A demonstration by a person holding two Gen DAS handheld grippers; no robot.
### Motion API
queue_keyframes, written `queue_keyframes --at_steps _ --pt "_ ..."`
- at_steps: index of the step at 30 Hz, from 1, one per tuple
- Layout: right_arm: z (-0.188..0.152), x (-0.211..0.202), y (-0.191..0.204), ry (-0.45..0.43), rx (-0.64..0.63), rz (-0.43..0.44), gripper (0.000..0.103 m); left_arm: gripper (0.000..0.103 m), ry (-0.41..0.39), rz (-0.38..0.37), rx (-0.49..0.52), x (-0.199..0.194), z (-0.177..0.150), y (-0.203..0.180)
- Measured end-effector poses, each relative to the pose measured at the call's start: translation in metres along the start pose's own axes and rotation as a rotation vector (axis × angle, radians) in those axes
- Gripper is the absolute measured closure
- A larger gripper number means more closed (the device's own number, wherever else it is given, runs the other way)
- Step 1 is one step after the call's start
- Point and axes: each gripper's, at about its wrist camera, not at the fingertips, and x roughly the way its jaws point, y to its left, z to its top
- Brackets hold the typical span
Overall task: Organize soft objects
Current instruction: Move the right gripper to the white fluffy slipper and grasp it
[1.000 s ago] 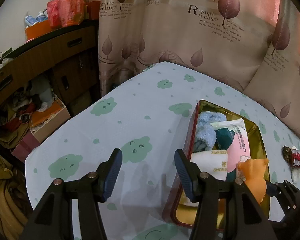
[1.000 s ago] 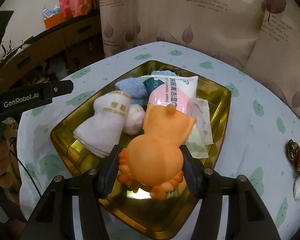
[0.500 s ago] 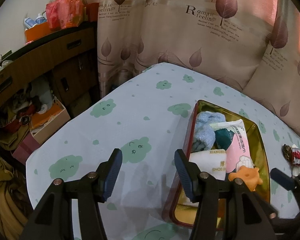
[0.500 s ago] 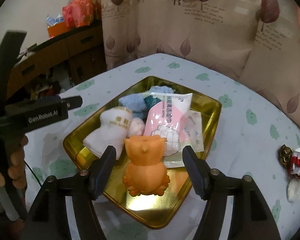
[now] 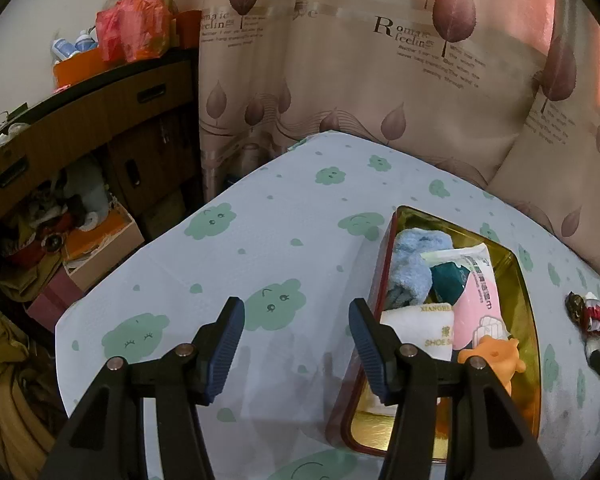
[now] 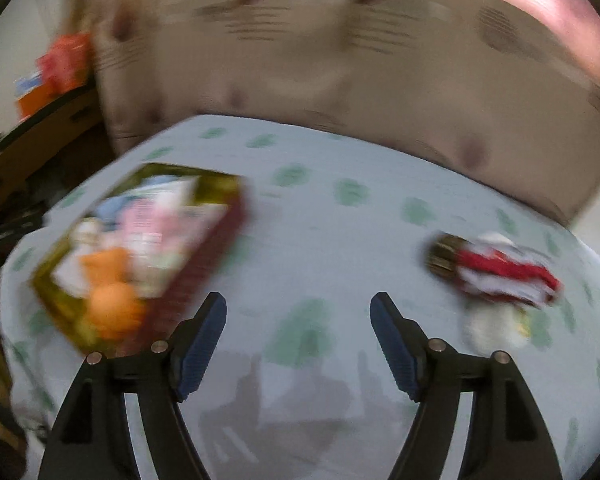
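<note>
orange toy (image 5: 490, 356) in tray (image 5: 526, 300); r gripper (image 6: 298, 322) wide, empty

Your left wrist camera is looking down from above the table's near edge, the gold tray (image 5: 526, 280) at its right. Your right one is facing the same tablecloth (image 6: 340, 216), sharing that tray (image 6: 216, 184) at its left.

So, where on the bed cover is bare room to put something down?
The widest bare patch is between the gold tray and the red-and-white toy, ahead of the right tongs. The cover left of the tray, under the left tongs, is also bare. Inside the tray it is crowded.
</note>
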Motion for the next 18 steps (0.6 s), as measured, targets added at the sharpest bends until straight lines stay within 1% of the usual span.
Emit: queue_keyframes --at_steps 1,2,3,5,7,9,14,18 --pt "-0.005 0.0 -0.022 0.007 0.036 -0.039 0.032 0.047 0.0 -0.001 0.003 0.0 0.0 0.0" --pt "-0.008 0.0 -0.035 0.011 0.059 -0.054 0.032 0.047 0.0 0.0 0.006 0.001 0.0 0.0" --pt "-0.013 0.0 -0.057 0.019 0.104 -0.086 0.03 0.047 0.0 0.0 0.008 0.001 0.0 0.0" --pt "-0.022 -0.001 -0.086 0.028 0.161 -0.138 0.026 0.047 -0.002 0.002 0.013 0.001 -0.001 -0.001" --pt "-0.033 0.001 -0.12 0.049 0.24 -0.167 0.025 0.047 -0.004 0.012 0.021 0.002 -0.001 -0.002" --pt "-0.04 0.005 -0.142 0.067 0.297 -0.177 0.025 0.047 -0.009 0.019 0.033 0.002 -0.002 -0.004" --pt "-0.049 0.023 -0.172 0.079 0.387 -0.17 0.023 0.047 -0.021 0.027 0.052 0.004 -0.003 -0.006" --pt "-0.048 0.042 -0.174 0.075 0.399 -0.161 0.022 0.047 -0.032 0.027 0.068 0.005 -0.004 -0.008"
